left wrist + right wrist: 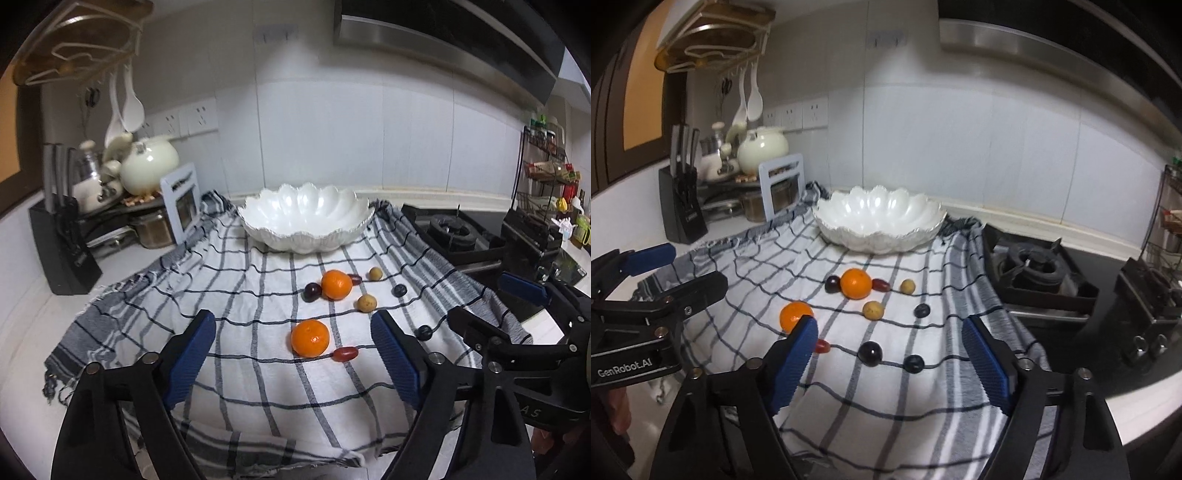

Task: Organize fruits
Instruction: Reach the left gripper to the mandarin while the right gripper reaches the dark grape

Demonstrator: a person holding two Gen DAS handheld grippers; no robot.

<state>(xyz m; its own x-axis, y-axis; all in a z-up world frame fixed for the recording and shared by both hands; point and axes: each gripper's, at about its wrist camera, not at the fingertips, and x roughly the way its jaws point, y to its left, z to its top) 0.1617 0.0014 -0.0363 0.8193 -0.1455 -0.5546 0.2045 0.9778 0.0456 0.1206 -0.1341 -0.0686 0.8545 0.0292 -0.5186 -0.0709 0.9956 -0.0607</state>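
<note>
"GenRobot.AI" is read on the left gripper (pixel 690 269); "AS", perhaps partial, is seen on the right gripper (pixel 484 306). Both are held apart, nothing gripped. Fruits (pixel 855 283) are scattered on the cloth (pixel 923 398), nr the empty bowl (pixel 879 221).

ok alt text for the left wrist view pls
An open left gripper hovers above a checked cloth scattered with two oranges, grapes and other small fruit. An empty white scalloped bowl sits beyond them on a kitchen counter.
</note>
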